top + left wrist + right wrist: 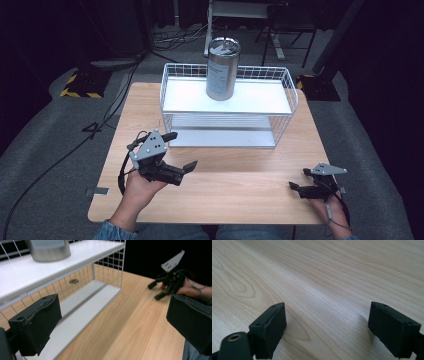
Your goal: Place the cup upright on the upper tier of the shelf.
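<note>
While both hands rest near the front edge of the wooden table [235,190], the left gripper [181,151] sits just in front of the white wire shelf rack [287,107], its 2 jaws spread wide with nothing between them. In the left gripper view those jaws frame the rack's lower tier and the bare tabletop. A stainless steel tumbler [223,69] stands upright on the rack's upper tier, well apart from both grippers; its printed label is too small to read, and in the left gripper view it is cut off at the top edge. The right gripper [299,180] lies low at the table's right front corner, jaws spread over bare wood grain and holding nothing. A small dark round mark behind the rack's mesh is possibly a hole in the tabletop.
</note>
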The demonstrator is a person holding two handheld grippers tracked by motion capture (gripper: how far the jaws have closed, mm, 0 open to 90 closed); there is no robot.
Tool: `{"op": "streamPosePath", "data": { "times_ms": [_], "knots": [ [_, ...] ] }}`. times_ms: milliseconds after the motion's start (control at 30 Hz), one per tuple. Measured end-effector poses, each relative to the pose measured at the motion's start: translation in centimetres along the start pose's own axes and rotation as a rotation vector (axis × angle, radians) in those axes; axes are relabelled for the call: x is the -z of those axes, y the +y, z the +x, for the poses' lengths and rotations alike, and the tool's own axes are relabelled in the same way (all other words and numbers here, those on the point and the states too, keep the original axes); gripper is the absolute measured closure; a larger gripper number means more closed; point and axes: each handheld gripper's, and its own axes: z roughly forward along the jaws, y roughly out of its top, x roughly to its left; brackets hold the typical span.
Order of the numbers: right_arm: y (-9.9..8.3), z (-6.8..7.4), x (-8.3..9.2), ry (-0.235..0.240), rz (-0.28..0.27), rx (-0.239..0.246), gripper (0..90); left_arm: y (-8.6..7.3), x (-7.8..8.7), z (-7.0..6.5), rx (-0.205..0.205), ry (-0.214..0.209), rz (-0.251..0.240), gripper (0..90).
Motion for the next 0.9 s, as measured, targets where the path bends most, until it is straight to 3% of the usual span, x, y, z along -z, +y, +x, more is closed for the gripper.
{"op": "streamPosePath", "data": {
  "times_ms": [467,667,900],
  "knots": [
    [0.0,0.0,0.0,0.0,0.0,0.0,15.4,-5.7,-1.3,-0.6,0.03,0.041,0.093,0.2],
    [0.0,0.0,0.0,0.0,0.0,0.0,15.4,-7.2,-2.1,-0.5,0.073,0.02,0.135,0.2],
    [0.0,0.0,0.0,0.0,0.0,0.0,15.4,-9.5,-2.7,0.0,0.127,0.044,0.161,0.2]
  ]
}}
